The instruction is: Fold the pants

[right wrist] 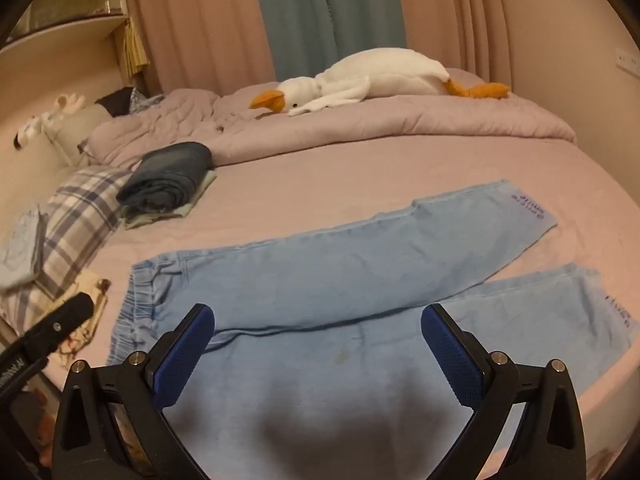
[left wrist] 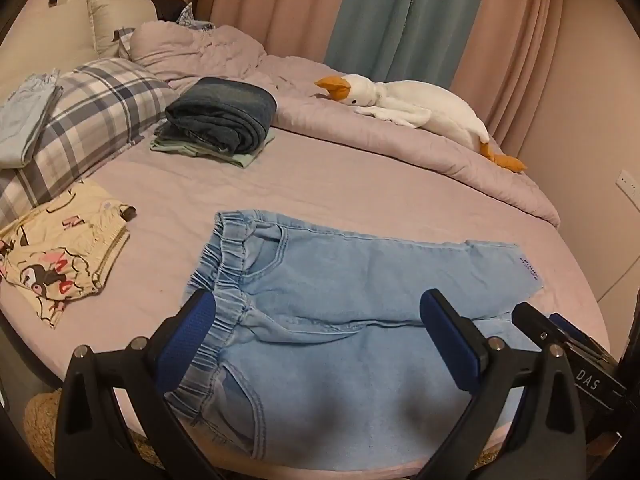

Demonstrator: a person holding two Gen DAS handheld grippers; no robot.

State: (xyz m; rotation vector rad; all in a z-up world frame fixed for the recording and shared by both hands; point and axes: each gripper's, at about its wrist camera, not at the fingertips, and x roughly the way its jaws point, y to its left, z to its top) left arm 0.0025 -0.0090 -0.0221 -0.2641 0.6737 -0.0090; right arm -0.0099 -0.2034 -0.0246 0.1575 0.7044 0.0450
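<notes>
Light-blue pants (left wrist: 320, 280) lie spread flat on the pink bed sheet (left wrist: 320, 176), waistband (left wrist: 224, 280) toward the pillows and both legs running off to the right, slightly splayed so that each hem shows separately in the right wrist view; this open layout suits a first lengthwise fold, one leg onto the other, which is judged not yet begun. The left gripper (left wrist: 320, 332) hangs over the waistband end with its jaws wide apart and nothing between them; the right gripper (right wrist: 320, 344) hangs over the thigh region, likewise spread and empty. Each stands above a different end of the garment, presumably so that waist and leg can be lifted together. Count: one pair of pants to fold, two legs, two printed hem marks (right wrist: 532, 204); two grippers, four blue pads (left wrist: 188, 340). Set aside from the working area are one stack of folded dark jeans (left wrist: 224, 116) on a green garment, one cream cartoon-print item (left wrist: 60, 264), one plaid pillow (left wrist: 92, 120) and one plush goose (left wrist: 416, 108) on the rumpled duvet (left wrist: 400, 144).
</notes>
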